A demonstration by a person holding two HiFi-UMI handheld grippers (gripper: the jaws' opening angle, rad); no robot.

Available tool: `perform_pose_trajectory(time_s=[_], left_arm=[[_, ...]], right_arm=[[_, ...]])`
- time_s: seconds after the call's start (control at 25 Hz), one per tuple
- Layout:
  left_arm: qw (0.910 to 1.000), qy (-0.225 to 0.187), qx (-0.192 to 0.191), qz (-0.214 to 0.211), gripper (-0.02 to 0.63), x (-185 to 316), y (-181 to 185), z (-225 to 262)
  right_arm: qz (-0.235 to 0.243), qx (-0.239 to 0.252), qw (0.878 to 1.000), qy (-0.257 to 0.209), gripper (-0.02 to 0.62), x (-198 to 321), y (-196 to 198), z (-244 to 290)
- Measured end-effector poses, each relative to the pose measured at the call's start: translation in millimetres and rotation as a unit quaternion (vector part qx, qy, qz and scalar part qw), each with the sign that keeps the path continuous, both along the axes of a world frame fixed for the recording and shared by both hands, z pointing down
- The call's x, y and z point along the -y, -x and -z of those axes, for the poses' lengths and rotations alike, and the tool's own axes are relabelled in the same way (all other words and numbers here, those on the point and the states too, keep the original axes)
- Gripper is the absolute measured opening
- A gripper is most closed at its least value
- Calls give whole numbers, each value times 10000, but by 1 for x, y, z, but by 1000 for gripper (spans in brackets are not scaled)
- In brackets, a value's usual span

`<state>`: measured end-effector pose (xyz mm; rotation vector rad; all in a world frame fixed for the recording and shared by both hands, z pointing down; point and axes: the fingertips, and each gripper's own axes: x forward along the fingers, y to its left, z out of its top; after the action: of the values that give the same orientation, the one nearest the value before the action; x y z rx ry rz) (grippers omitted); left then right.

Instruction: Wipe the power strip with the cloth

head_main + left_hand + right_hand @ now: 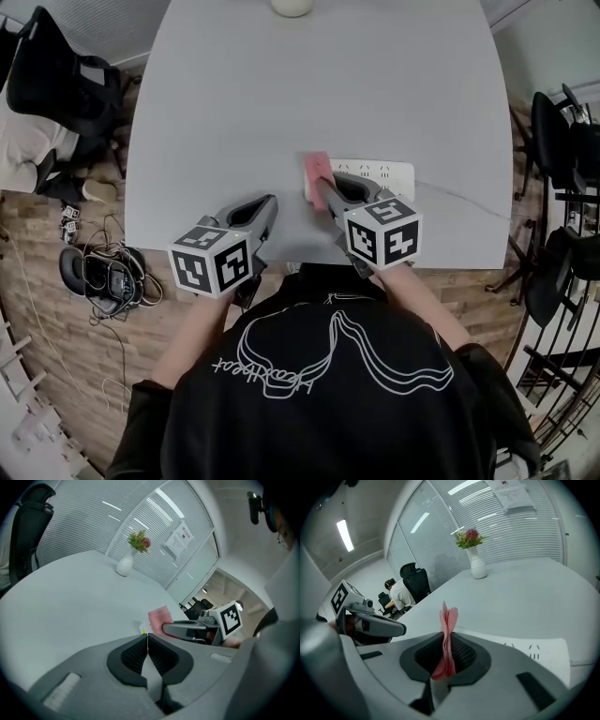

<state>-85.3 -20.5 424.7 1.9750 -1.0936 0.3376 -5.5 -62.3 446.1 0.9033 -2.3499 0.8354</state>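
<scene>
A white power strip (380,173) lies near the table's front edge, its cable running off to the right. My right gripper (322,190) is shut on a folded pink cloth (317,167), held at the strip's left end. In the right gripper view the cloth (446,639) stands pinched upright between the jaws, with the power strip (534,649) just beyond on the right. My left gripper (267,208) is shut with nothing in it, hovering left of the strip. From the left gripper view, the cloth (159,618) and right gripper (187,629) show ahead.
A white vase with flowers (129,559) stands at the far edge of the grey table (281,103). Black office chairs (56,80) stand left and right of the table. Cables and a headset (108,277) lie on the wooden floor at left.
</scene>
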Motion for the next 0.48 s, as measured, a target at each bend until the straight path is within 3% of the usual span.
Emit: perform_pose_trajectory(time_s=[0.48], left_arm=[[9998, 93, 0, 149, 15, -8, 12, -3]], right_arm=[[250, -294, 9992, 82, 43, -2, 18, -19]])
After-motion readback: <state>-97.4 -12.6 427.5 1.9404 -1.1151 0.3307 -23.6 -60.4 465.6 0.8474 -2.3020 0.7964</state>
